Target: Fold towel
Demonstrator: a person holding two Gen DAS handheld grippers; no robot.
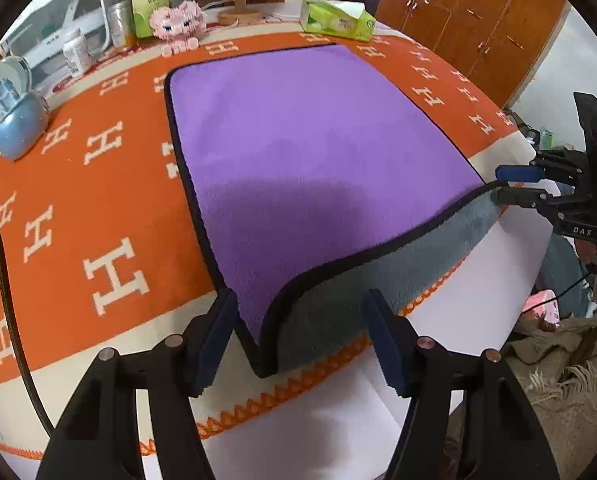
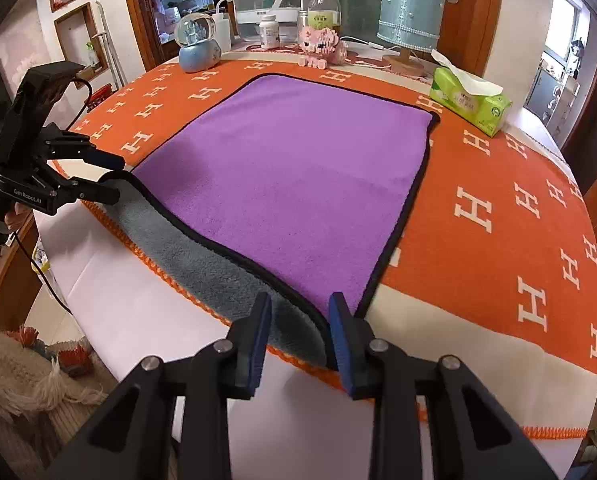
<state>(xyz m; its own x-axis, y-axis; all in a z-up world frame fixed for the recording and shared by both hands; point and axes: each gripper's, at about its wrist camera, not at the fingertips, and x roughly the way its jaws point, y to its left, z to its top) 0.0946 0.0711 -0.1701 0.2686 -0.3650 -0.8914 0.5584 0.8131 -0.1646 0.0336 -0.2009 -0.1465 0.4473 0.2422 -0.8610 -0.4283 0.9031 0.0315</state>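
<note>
**Towel near corners straddled, first fold not yet made**

Purple towel (image 1: 318,128) flat on orange H-pattern blanket (image 1: 98,184) over the worktop, black piping all round, grey underside showing along the lifted near edge. Near hem raised and draped over the blanket's front border; far edge lying flat near tissue pack (image 2: 470,100) and pink block toy (image 2: 322,46).

Left gripper (image 1: 302,340): jaws parted wide, near-left corner sitting between them, pads not closed on it. Right gripper (image 2: 300,332): jaws parted, narrower gap, near-right corner and hem between them; contact with one pad likely, firm pinch not evident.

Handling, judged: plush microfibre, light, soft, limp, sags between holds, not fragile, not slippery. Best hold on piped corners, pinching both layers of hem; both corners lifted together to stop mid-edge drooping.
</note>
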